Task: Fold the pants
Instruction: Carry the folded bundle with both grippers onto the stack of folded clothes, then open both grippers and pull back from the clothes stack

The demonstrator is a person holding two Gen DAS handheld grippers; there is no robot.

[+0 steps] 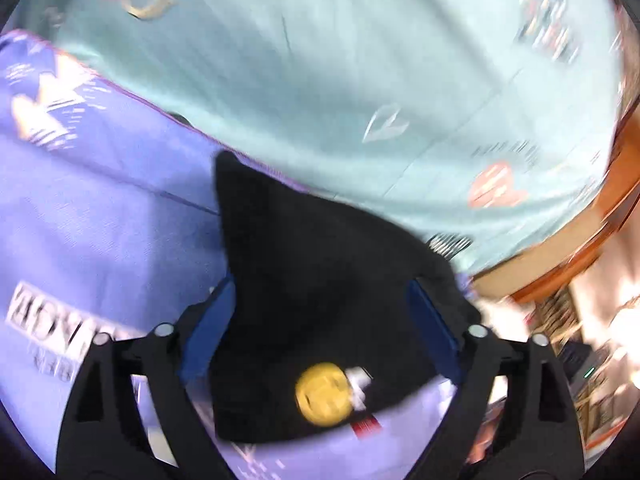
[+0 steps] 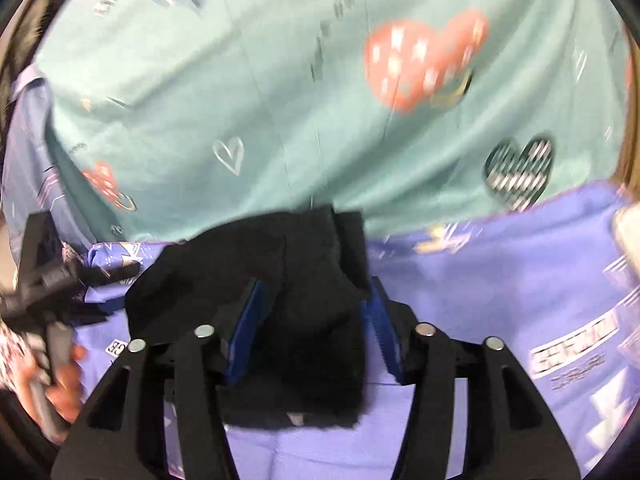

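The black pants (image 1: 312,280) hang bunched between the blue pads of my left gripper (image 1: 320,292), with a round yellow patch (image 1: 322,394) near the camera. The jaws stand wide, and the blur hides whether they pinch the cloth. In the right wrist view the black pants (image 2: 304,280) lie bunched between the pads of my right gripper (image 2: 316,292), also wide apart. The left gripper (image 2: 44,280) and the hand holding it show at the left edge there. Both frames are motion-blurred.
A purple printed sheet (image 1: 100,208) lies under the pants, over a mint sheet with hearts (image 1: 340,60). A wooden bed edge (image 1: 616,200) and a cluttered floor show at the right of the left wrist view.
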